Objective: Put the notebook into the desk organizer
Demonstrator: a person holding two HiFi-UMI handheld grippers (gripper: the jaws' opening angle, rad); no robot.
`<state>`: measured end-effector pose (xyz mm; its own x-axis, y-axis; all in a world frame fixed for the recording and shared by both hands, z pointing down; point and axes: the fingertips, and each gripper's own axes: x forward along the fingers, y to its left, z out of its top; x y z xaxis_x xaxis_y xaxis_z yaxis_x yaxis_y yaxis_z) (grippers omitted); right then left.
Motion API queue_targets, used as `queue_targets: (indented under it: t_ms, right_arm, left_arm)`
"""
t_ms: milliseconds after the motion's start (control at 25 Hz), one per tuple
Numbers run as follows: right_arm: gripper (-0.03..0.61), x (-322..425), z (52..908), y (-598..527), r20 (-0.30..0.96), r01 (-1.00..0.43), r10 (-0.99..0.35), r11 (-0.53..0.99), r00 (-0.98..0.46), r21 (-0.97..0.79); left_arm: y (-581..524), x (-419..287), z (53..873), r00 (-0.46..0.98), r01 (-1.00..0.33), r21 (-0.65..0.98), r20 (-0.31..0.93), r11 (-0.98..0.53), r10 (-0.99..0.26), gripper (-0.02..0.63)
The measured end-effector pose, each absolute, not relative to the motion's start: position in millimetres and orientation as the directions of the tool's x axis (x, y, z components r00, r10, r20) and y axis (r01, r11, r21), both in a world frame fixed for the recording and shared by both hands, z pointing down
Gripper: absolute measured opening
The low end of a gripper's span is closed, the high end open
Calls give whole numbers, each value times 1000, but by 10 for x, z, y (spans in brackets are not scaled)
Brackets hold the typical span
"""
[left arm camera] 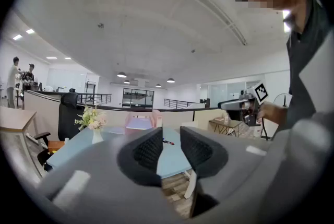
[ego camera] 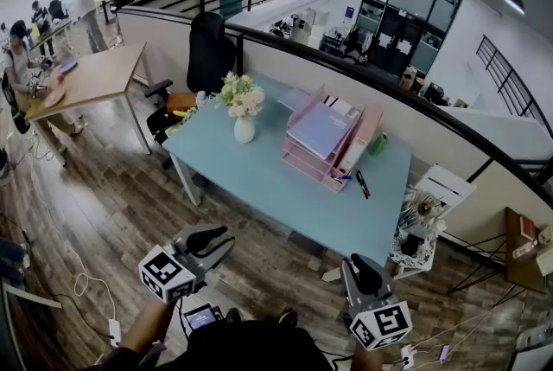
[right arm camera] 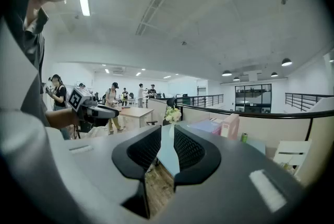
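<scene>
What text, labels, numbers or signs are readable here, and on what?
No text reads legibly in any view.
Left gripper's black-and-white marker cube, right gripper's marker cube: square patterns, no letters.
Small blue sign on the far wall: too small to read.
Lavender notebook on the pink plastic desk organizer: no print can be made out.
</scene>
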<state>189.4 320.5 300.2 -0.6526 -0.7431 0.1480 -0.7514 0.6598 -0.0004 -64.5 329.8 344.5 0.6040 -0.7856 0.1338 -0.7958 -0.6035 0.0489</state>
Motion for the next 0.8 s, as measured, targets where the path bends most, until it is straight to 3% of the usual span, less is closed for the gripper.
queue_targets:
  t_ms: [800]
  right_arm:
    - [66, 1349, 3032, 3321, 135, -789, -779, 613, -612, -40]
  left_arm:
    - [3383, -1098, 3640, 661, -750, 91, 128, -655, -739, 164]
